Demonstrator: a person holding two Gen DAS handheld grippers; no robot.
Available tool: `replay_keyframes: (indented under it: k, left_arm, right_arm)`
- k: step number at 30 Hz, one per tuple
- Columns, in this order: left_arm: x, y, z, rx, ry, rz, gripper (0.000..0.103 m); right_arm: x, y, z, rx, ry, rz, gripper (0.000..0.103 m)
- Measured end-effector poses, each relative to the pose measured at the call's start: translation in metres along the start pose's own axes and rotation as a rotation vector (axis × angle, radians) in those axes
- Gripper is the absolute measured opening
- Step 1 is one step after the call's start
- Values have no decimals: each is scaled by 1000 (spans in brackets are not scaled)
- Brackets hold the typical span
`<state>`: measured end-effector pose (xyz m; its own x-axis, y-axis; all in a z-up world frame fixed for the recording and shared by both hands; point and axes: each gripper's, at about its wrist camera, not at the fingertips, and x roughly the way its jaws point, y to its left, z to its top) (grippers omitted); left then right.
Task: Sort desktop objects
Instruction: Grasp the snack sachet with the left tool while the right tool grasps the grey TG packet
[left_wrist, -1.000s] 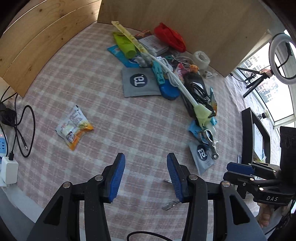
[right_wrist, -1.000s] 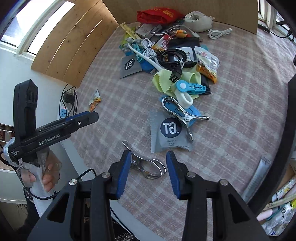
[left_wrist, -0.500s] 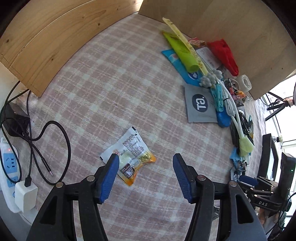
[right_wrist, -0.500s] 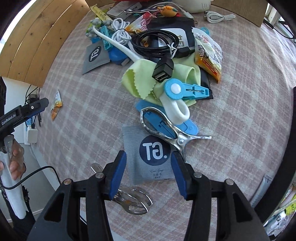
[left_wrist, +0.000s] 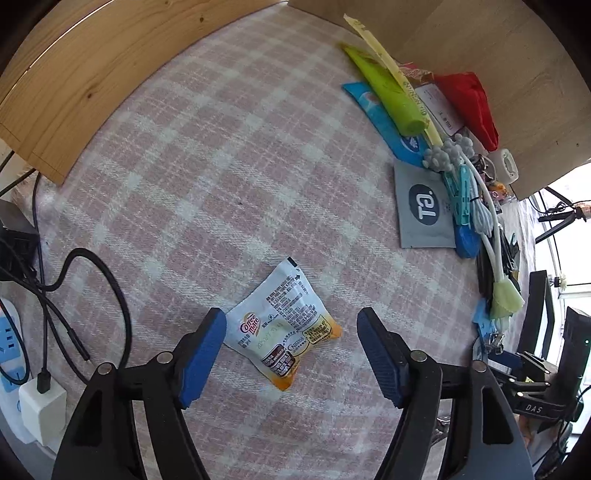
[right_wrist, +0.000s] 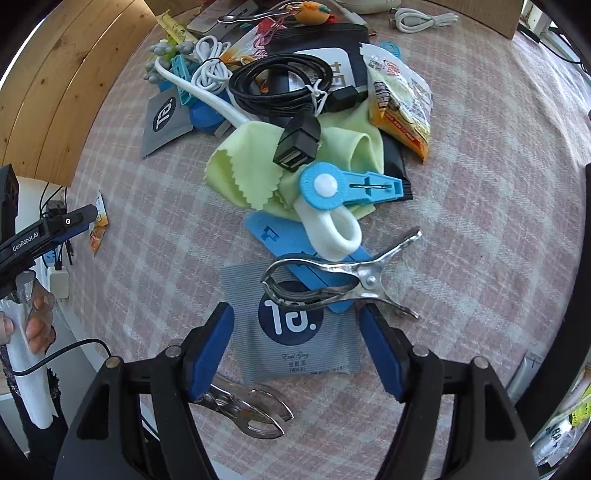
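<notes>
Jaws on my left gripper (left_wrist: 291, 345) have just been opening; a creamer packet (left_wrist: 281, 325) lies untouched between them. My right gripper (right_wrist: 297, 343), also just spreading, straddles a grey sachet (right_wrist: 295, 328), a metal clip (right_wrist: 332, 286) just beyond.

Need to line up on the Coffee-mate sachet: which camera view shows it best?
The left wrist view: the Coffee-mate sachet lies flat, label readable, framed by the open left gripper. In the right wrist view it is a small sliver at the table's far left edge, partly hidden behind that gripper.
</notes>
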<state>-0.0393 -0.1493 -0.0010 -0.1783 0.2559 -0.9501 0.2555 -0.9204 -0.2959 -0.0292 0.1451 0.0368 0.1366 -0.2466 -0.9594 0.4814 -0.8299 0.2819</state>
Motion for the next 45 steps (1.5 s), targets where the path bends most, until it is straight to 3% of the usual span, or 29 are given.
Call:
replay_keyframes:
  k: [9, 11, 13, 16, 18, 21, 23, 30, 32, 34, 36, 37, 40, 44, 45]
  left_arm:
    - [14, -38, -12, 149, 1, 84, 69]
    - [15, -42, -15, 174, -11, 126, 64]
    - [13, -43, -17, 184, -23, 158, 47]
    - [10, -35, -15, 160, -28, 137, 43]
    - [10, -33, -15, 159, -32, 141, 41]
    - [9, -33, -17, 150, -44, 157, 40]
    - [8, -32, -20, 141, -49, 159, 39]
    - [-2, -15, -31, 91, -55, 122, 36]
    - [-2, -15, -33, 94, -54, 125, 36]
    - [-1, -15, -36, 92, -53, 123, 36]
    - [0, -14, -38, 88, -52, 121, 36]
    - [0, -13, -39, 85, -52, 119, 36]
    - [0, -9, -41, 77, -54, 112, 36]
    - [-2, -5, -44, 72, -56, 103, 36]
    - [-2, -3, -45, 72, -55, 100, 36]
  right_arm:
    - [13, 32, -9, -199, 50, -179, 73]
    - [14, 35, -13, -236, 52, -201, 73]
    - [15, 38, -16, -260, 54, -221, 69]
    - [11, 36, -17, -251, 47, -228, 56]
    - [6, 29, -15, -226, 37, -222, 34]
    - [0, 15, -14, -177, 30, -197, 11]
    - [-2, 9, -15, -162, 27, -182, 3]
    - [-9, -5, -22, -101, -17, -98, 2]
    - [-11, -2, -25, -124, -28, -90, 3]
    - [-8, 2, -24, -139, 7, -68, 13]
    - [-6, 7, -23, -133, 31, -69, 59]
    - [-8, 12, -22, -148, 17, -82, 65]
    - [-11, 29, -18, -182, 10, -115, 65]
    - [7, 47, -8, -211, 100, -171, 66]
    - [12, 52, -7, -228, 119, -198, 70]
